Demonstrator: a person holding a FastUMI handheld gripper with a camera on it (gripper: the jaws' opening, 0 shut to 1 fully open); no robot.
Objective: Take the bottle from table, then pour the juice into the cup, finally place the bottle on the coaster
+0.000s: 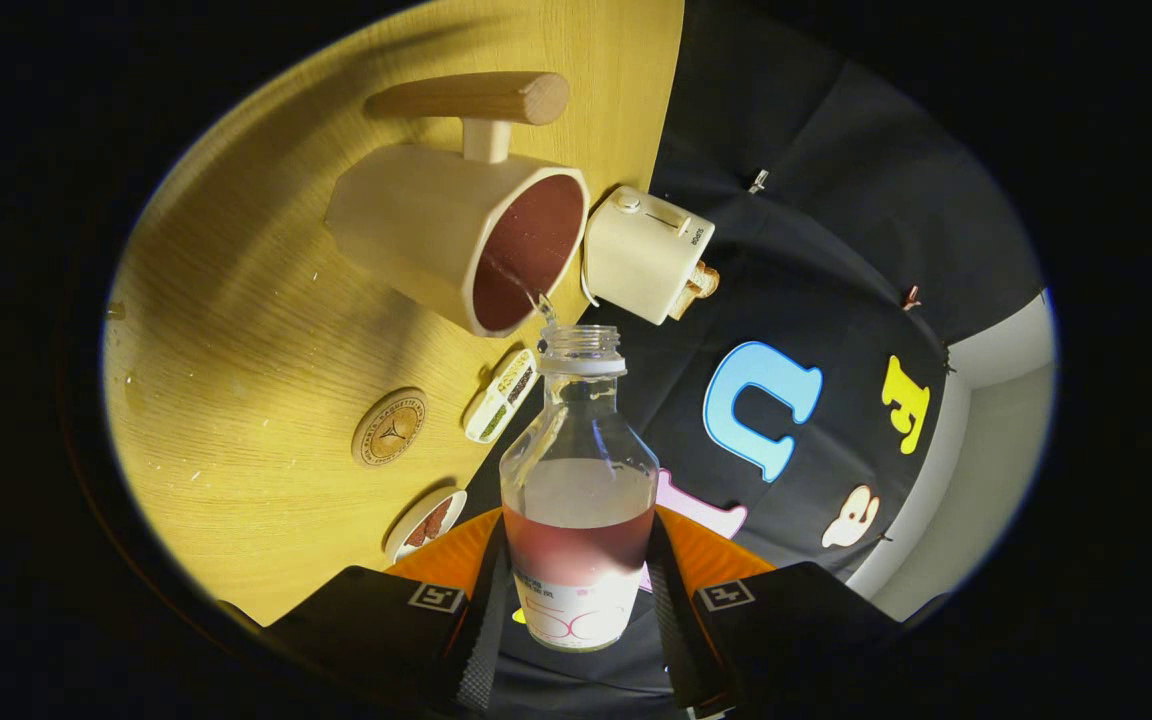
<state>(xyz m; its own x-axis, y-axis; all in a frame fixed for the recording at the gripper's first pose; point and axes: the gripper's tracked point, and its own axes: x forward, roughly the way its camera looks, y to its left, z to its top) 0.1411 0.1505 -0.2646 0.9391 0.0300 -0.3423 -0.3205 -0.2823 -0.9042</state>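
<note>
My gripper [576,585] is shut on a clear bottle [578,500], both fingers pressing its lower sides at the label. The bottle is uncapped and partly filled with reddish juice. The whole view is rolled sideways with the tilted bottle. Its open mouth [581,345] sits just at the rim of a cream cup [436,235] with a wooden handle [476,100], and a thin stream runs from the mouth into the cup. Reddish juice shows inside the cup. A round wooden coaster [389,427] lies on the table beside the cup, off to one side of the bottle.
The wooden table [236,300] ends at an edge running behind the cup and bottle. A cream toaster [641,252] stands at that edge next to the cup. A small flat packet [501,395] and a small dish [426,522] lie between the coaster and the bottle.
</note>
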